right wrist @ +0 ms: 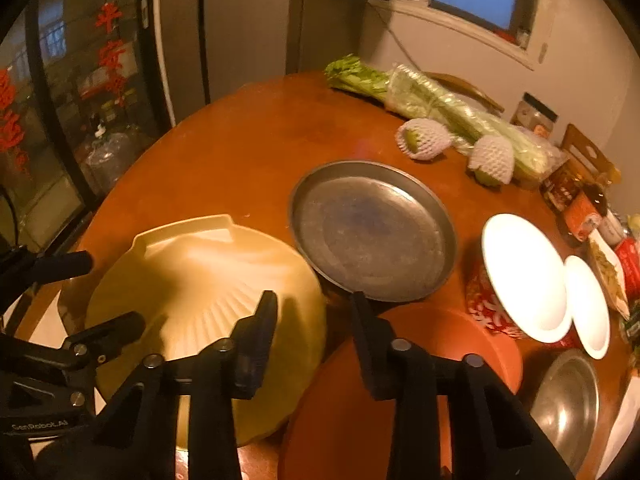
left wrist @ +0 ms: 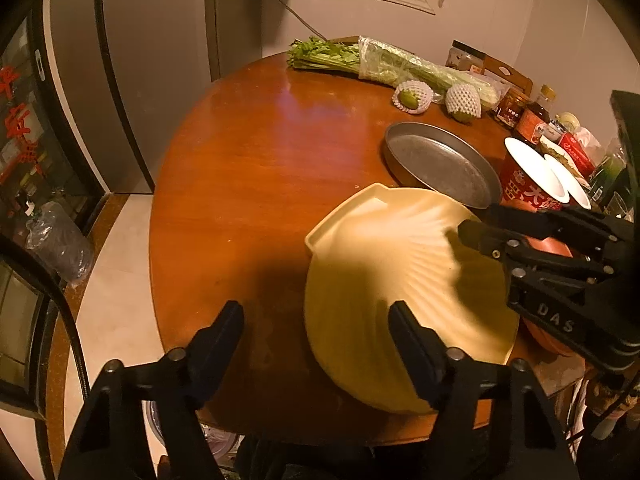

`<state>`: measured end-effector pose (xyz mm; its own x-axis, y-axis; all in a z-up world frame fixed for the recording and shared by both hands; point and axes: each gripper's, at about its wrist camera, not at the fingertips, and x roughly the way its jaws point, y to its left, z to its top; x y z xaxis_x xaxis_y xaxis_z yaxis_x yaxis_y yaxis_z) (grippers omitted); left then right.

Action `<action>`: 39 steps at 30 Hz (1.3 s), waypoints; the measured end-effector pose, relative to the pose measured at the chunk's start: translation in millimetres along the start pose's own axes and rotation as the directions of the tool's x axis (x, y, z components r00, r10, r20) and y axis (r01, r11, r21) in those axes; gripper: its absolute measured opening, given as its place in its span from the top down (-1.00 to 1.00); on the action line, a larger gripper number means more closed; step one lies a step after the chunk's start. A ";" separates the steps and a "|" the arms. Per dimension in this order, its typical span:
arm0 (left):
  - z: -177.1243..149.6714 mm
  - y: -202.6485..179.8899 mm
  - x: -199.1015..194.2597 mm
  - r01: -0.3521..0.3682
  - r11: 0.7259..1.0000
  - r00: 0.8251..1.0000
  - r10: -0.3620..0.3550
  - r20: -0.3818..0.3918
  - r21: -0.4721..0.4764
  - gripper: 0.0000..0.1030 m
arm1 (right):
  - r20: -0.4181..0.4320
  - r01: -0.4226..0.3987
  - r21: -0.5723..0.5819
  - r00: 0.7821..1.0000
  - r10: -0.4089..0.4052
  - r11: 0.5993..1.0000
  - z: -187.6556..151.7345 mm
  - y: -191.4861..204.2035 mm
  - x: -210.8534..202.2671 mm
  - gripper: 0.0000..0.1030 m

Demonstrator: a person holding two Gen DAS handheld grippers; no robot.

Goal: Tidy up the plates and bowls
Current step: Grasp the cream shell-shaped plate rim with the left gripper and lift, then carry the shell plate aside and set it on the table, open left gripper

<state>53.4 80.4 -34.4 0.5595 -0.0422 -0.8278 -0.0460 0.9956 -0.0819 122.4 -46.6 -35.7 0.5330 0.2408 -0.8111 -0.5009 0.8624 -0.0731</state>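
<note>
Nearby, a ribbed, shell-shaped yellow plate (left wrist: 384, 264) meets a round metal pan (left wrist: 440, 164).

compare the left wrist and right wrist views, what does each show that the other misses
Only the left wrist view: the table's near left edge with pale floor beside it. Only the right wrist view: a steel bowl at lower right, and most of the orange plate. Both: the yellow shell plate, the metal pan, two white bowls, celery, and each other's gripper.
</note>
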 end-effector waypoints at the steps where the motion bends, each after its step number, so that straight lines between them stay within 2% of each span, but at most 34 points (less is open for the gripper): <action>1: 0.7 -1.5 1.3 0.000 1.000 1.000 0.000 -0.002 0.003 -0.28 | -0.014 0.001 -0.002 1.000 -0.001 1.000 0.5 0.7 3.0 0.41; 3: 0.7 -3.7 3.2 0.007 1.000 1.000 -0.007 -0.008 0.010 -0.21 | -0.021 0.014 -0.016 1.000 -0.014 1.000 1.5 2.1 7.3 0.47; 8: 1.5 -1.1 6.8 0.020 1.000 1.000 -0.020 -0.019 -0.001 0.21 | -0.038 -0.011 -0.007 0.999 0.011 1.000 3.8 2.9 14.8 0.59; 10: 1.1 2.2 7.4 0.023 1.000 0.999 -0.023 -0.022 -0.009 0.25 | -0.040 -0.033 -0.002 0.999 0.033 0.999 7.1 6.6 15.1 0.64; 16: 2.1 23.7 5.1 -0.019 0.998 1.000 0.019 -0.009 -0.055 0.25 | -0.027 -0.052 -0.048 0.998 0.050 0.997 25.8 28.9 21.8 0.64; 24: 10.8 46.3 8.8 -0.040 0.993 0.999 0.040 -0.003 -0.108 0.25 | -0.015 -0.045 -0.102 0.999 0.044 0.994 58.2 53.4 37.7 0.64; 39: 27.3 41.6 20.9 -0.054 0.991 0.999 0.054 0.001 -0.125 0.25 | -0.013 -0.024 -0.089 1.000 0.023 0.996 79.1 45.0 62.3 0.58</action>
<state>85.7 123.2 -40.0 0.5571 0.0119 -0.8304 -0.1793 0.9780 -0.1063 187.0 42.4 -43.6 0.5123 0.2547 -0.8201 -0.5722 0.8134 -0.1048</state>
